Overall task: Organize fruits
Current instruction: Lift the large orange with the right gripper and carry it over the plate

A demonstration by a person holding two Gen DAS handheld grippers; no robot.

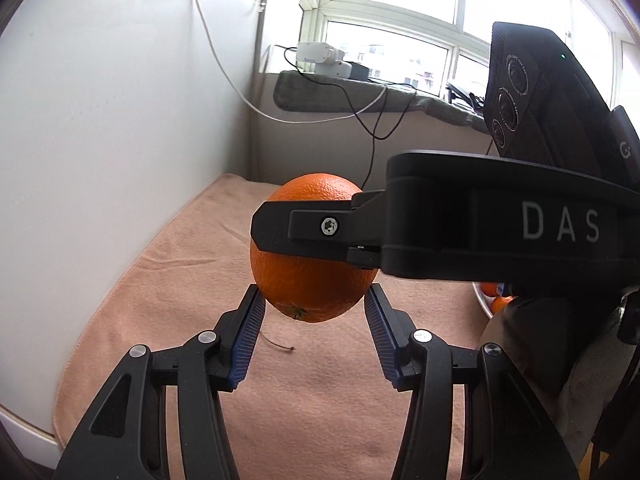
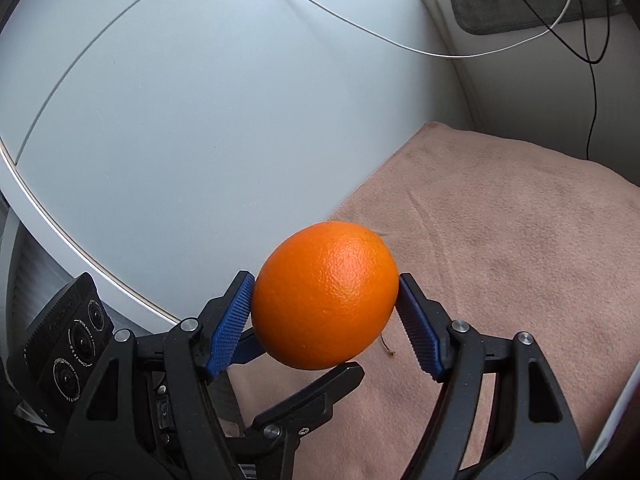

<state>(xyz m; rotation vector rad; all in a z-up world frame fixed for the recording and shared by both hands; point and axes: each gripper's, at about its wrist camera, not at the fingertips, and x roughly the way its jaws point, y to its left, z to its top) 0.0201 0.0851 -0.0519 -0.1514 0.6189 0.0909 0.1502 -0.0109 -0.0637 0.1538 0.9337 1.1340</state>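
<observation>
One orange (image 1: 312, 280) hangs in the air over a peach towel (image 1: 168, 280), and both grippers are on it. My left gripper (image 1: 314, 304) pinches its lower, stem end between blue pads (image 1: 250, 332). From the right, my right gripper (image 1: 308, 232) reaches in level, one black finger lying across the fruit's front and the other hidden behind it. In the right wrist view the orange (image 2: 324, 296) sits squeezed between the right gripper's (image 2: 322, 300) blue pads (image 2: 232, 328). Just beneath it there, the left gripper (image 2: 296, 360) comes up from below.
White wall panels (image 1: 100, 120) stand close on the left. Cables (image 1: 372, 120) trail from a windowsill holding small devices. A white bowl (image 1: 482, 304) with orange fruit peeks out at the right edge. A small dry stem (image 1: 280, 345) lies on the towel.
</observation>
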